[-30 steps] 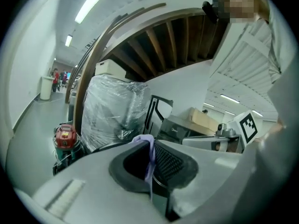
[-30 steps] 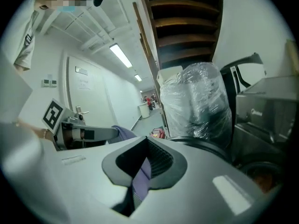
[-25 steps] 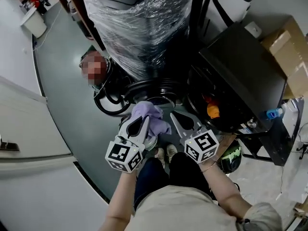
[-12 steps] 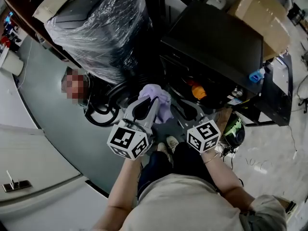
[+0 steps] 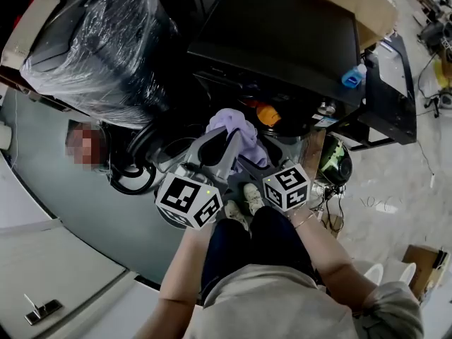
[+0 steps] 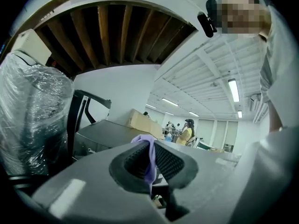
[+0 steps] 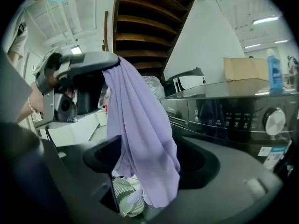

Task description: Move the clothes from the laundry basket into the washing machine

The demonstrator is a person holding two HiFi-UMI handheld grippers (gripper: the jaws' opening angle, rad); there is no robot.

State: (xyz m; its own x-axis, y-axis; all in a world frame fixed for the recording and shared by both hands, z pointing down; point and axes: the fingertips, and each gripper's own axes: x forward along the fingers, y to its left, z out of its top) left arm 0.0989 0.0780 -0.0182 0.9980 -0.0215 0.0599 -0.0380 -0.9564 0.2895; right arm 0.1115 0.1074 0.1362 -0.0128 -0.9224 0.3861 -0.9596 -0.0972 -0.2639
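Pinching the purple cloth (image 5: 234,122), not yet in the washing machine (image 5: 282,41) at 12 o'clock, the left tool (image 5: 224,141) holds on; the right tool (image 7: 152,167) has just been opening around it.

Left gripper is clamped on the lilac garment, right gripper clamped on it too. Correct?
Half right. The left gripper is clamped on the lilac garment, but the right gripper is not. Its jaws have just been opening and stand apart, and the garment hangs loose between them. The right gripper view shows this.
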